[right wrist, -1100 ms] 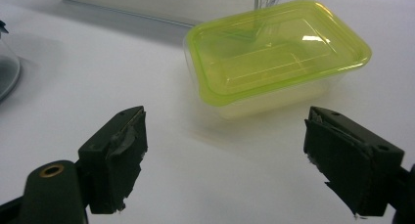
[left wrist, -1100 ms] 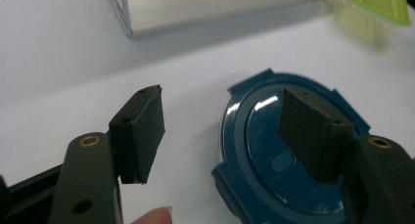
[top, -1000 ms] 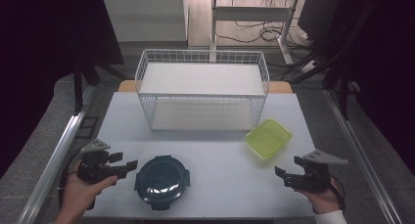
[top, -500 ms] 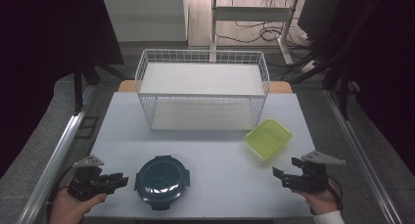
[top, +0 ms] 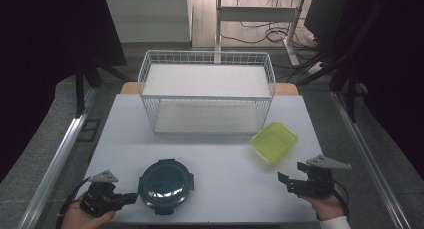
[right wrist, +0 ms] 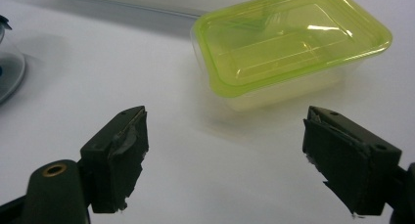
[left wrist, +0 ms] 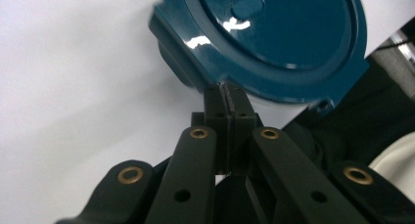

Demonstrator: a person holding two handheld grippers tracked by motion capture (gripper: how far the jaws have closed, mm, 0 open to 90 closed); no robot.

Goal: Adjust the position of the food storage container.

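Note:
A round dark-teal lidded container (top: 165, 185) sits on the white table near its front edge. My left gripper (top: 131, 198) lies low just left of it. In the left gripper view the jaws have just been closing and now stand pressed together, shut (left wrist: 226, 89), tips at the container's rim (left wrist: 284, 38), with nothing visible between the pads. A lime-green rectangular lidded box (top: 274, 140) rests at the right. My right gripper (top: 291, 173) hovers in front of it, open. The right gripper view has the green box (right wrist: 288, 43) beyond the wide-apart jaws (right wrist: 225, 150).
A white wire basket (top: 207, 91) with a shelf stands at the back middle of the table (top: 225, 159). Metal rails run along both table sides. Cables and a desk frame lie on the floor behind.
My left gripper has sunk toward the table and come closer to the front edge, and its jaws have closed. The right gripper has stayed put.

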